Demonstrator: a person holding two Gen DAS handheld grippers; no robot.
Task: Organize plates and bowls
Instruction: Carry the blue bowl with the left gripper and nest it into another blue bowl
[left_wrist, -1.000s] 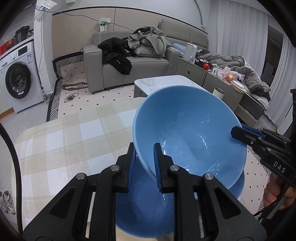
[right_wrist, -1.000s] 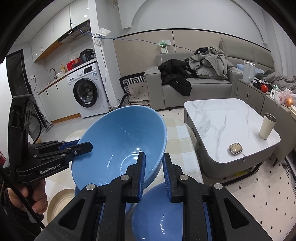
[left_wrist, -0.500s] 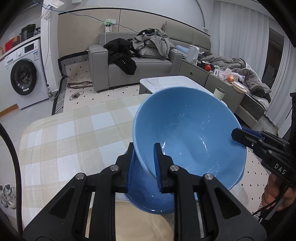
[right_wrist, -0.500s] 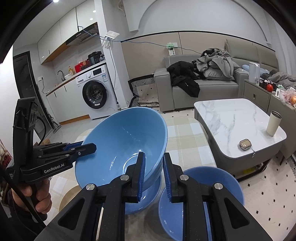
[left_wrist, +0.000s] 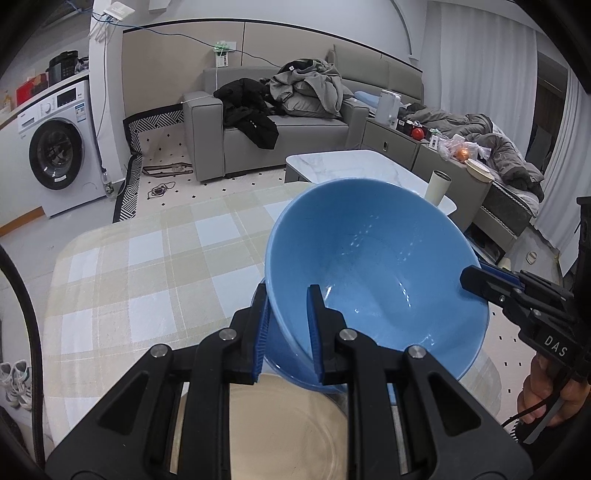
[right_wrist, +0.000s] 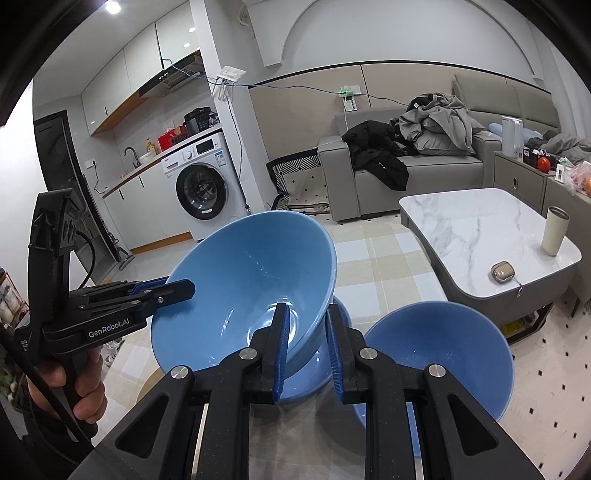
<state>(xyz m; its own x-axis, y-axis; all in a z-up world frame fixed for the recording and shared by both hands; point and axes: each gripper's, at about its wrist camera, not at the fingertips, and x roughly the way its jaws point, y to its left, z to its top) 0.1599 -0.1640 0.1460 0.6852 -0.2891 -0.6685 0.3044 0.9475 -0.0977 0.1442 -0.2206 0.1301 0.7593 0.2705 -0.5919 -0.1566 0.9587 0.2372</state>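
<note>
Both grippers hold one big blue bowl (left_wrist: 373, 266) by opposite sides of its rim, lifted and tilted above the table. My left gripper (left_wrist: 286, 325) is shut on the near rim in the left wrist view. My right gripper (right_wrist: 306, 343) is shut on the rim in the right wrist view (right_wrist: 255, 273). A second blue dish (right_wrist: 314, 376) sits right under the held bowl. Another blue bowl (right_wrist: 439, 354) stands on the table to the right. A beige plate (left_wrist: 288, 428) lies below my left gripper.
The table has a checked beige cloth (left_wrist: 147, 266). A marble coffee table (right_wrist: 480, 229) with a cup (right_wrist: 556, 230) stands beyond the table's right edge. A grey sofa (left_wrist: 280, 133) and a washing machine (left_wrist: 55, 151) are farther back.
The held bowl has risen and both grippers pulled back with it. The beige plate and the second blue bowl on the table have come more into view.
</note>
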